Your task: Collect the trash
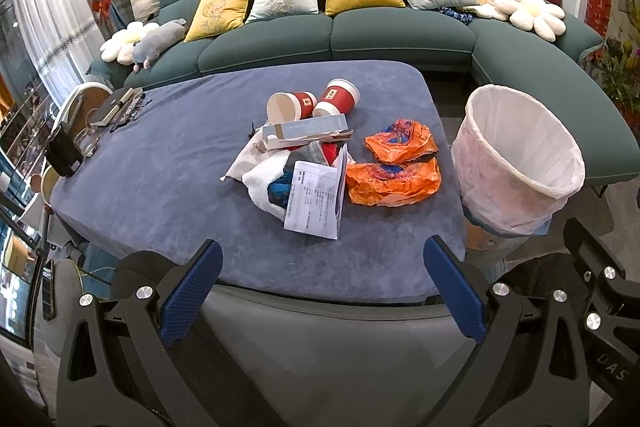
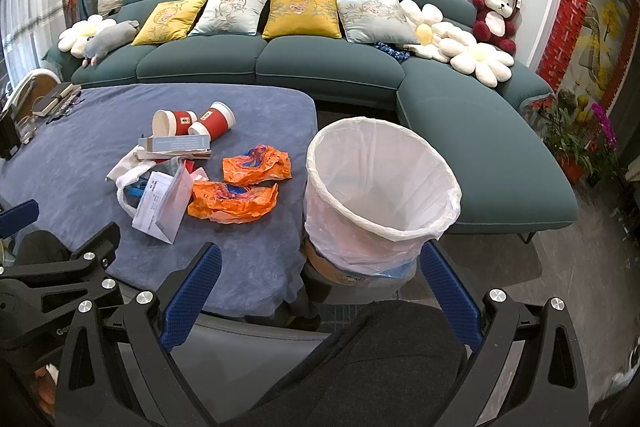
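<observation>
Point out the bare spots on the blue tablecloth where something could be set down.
The near strip of the blue tablecloth, between the printed paper and the table's front edge, is bare. So is the left stretch between the trash pile and the books. The far edge beyond the red cups is free. The middle is crowded.

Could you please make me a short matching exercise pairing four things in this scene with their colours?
Things:
1. paper cups
2. crumpled plastic bags
3. bin liner
4. table cover

Colours:
A. white
B. blue
C. red
D. orange

Pairs: 1-C, 2-D, 3-A, 4-B
</observation>
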### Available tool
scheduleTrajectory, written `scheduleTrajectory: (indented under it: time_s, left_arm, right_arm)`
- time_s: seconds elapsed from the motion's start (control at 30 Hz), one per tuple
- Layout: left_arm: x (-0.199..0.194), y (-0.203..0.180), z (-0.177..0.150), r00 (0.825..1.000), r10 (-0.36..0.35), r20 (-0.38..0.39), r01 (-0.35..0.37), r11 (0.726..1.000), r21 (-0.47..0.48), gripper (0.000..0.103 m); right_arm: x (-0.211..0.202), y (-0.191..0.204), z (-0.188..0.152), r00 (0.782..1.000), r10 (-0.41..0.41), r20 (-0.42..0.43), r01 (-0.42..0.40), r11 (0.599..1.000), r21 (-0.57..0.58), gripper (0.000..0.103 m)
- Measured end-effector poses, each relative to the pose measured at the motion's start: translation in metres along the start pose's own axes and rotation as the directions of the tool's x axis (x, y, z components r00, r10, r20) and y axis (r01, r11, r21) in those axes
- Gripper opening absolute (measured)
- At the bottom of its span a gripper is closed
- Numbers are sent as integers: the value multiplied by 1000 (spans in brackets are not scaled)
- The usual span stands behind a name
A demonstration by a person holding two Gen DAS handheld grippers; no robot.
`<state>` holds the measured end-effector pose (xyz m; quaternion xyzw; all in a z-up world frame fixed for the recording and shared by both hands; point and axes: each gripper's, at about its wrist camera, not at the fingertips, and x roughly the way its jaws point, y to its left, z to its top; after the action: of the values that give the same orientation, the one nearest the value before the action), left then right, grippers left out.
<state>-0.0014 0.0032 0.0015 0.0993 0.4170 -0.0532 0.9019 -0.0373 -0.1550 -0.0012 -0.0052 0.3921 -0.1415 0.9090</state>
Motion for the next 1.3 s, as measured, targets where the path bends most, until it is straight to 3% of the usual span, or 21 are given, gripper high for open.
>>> scheduleTrajectory:
  time_s: [1.3]
  left_arm:
    - [0,4,0,1000,-9,9,9,1000,-20,96]
  right_arm:
    - [0,-2,0,1000,-4,4,4,1000,0,96]
